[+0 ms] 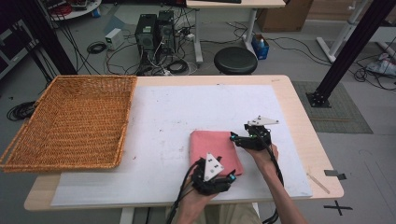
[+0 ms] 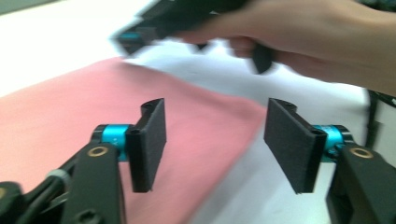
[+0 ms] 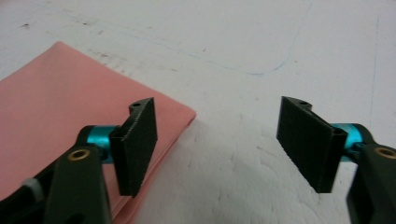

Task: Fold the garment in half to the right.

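Both claws are released, jaws spread wide with nothing pinched between them. The left claw [image 2: 215, 144] hangs low over the near right corner of the folded pink cloth [image 2: 93, 121]; in the left gripper view the cloth's edge runs under the gap between the pads, which stand clear of it. In the high view this claw [image 1: 229, 177] sits at the cloth's near edge, with the grey three-cornered plate on top. The right claw [image 3: 217, 144] is just off the cloth's far right corner: in the right gripper view one pad stands over the cloth's [image 3: 56, 107] edge and the other over the bare white sheet [image 3: 243, 51]. In the high view it [image 1: 233, 138] is at the cloth's right side, held by the right hand [image 1: 266, 156].

The cloth [image 1: 212, 147] lies flat on the white sheet, towards the near side of the bench [image 1: 299, 116], right of centre. It is folded into a neat rectangle of several layers, and its long side runs from near to far, leaning slightly left at the far end. A wicker basket [image 1: 70, 121] stands well apart on the left of the bench.

No brand, label or readable writing can be seen on the cloth, the claws or the sheet.
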`<state>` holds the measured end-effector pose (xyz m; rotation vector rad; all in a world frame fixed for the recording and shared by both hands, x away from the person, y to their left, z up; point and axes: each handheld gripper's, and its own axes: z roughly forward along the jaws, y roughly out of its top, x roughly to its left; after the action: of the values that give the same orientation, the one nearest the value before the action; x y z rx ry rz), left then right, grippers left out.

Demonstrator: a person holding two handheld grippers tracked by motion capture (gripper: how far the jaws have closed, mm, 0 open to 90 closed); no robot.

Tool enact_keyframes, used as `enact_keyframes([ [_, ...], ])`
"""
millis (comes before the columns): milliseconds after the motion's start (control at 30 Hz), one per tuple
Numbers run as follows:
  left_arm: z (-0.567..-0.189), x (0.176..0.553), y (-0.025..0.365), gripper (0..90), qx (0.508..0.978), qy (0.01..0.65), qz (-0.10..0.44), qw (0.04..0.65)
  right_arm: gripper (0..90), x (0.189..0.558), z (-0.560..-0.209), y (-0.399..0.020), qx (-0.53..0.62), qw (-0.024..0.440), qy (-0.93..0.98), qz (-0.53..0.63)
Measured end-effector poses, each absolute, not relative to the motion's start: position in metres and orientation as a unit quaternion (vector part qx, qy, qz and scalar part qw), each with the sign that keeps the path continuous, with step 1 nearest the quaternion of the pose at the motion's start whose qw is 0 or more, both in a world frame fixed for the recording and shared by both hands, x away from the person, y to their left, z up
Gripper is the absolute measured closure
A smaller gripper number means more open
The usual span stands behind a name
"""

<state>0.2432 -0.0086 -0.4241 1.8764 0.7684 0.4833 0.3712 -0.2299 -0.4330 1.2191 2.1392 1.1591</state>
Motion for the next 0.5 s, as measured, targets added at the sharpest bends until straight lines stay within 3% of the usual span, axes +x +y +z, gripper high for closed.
enact_keyframes([
  [167, -0.42, 0.249, 0.028, 32.7, 0.752, 0.359, 0.231, 0.502, 22.2, 0.352, -0.434, -0.236, 0.417, 0.197, 0.777, 0.428],
  [500, -0.413, 0.26, 0.072, 30.6, 0.724, 0.41, 0.26, 0.491, 22.1, 0.318, -0.432, -0.249, 0.398, 0.205, 0.778, 0.44],
])
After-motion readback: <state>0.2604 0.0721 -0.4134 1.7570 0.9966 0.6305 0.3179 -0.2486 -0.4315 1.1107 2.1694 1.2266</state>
